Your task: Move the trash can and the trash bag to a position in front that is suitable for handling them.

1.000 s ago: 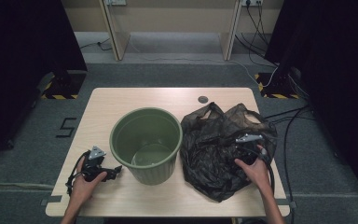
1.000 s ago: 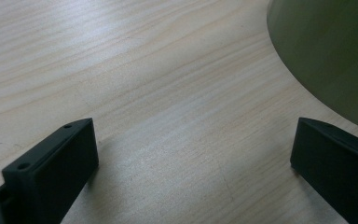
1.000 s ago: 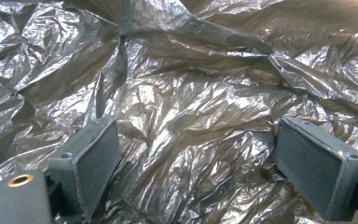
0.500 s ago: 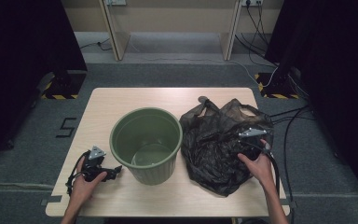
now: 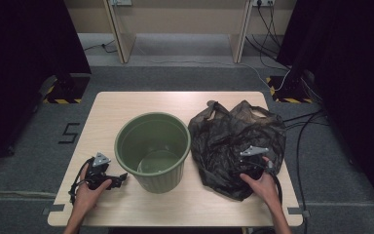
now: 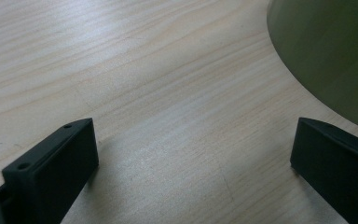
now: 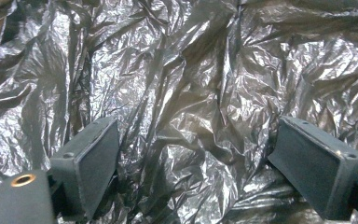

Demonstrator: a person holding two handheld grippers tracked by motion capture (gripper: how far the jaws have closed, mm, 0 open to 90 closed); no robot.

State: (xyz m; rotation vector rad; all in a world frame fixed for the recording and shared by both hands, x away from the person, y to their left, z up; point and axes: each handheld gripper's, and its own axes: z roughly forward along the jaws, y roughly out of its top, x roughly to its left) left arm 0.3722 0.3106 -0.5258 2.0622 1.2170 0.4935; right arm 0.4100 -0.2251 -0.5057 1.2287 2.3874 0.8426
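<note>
Green plastic bin (image 5: 153, 150) upright mid-counter (image 5: 185, 102), crumpled black plastic bag (image 5: 233, 141) just beside it. Left gripper (image 5: 119, 177) rests on counter near bin base, jaws spread, holding nothing. Right gripper (image 5: 246, 168) over the bag, jaws wide apart, wrinkled plastic between them.

the green bin (image 6: 335, 56) is cut off at the left gripper view's edge; the crumpled black bag (image 5: 233, 141) hides the bench (image 5: 141, 105) beneath it, its contents unseen.
</note>
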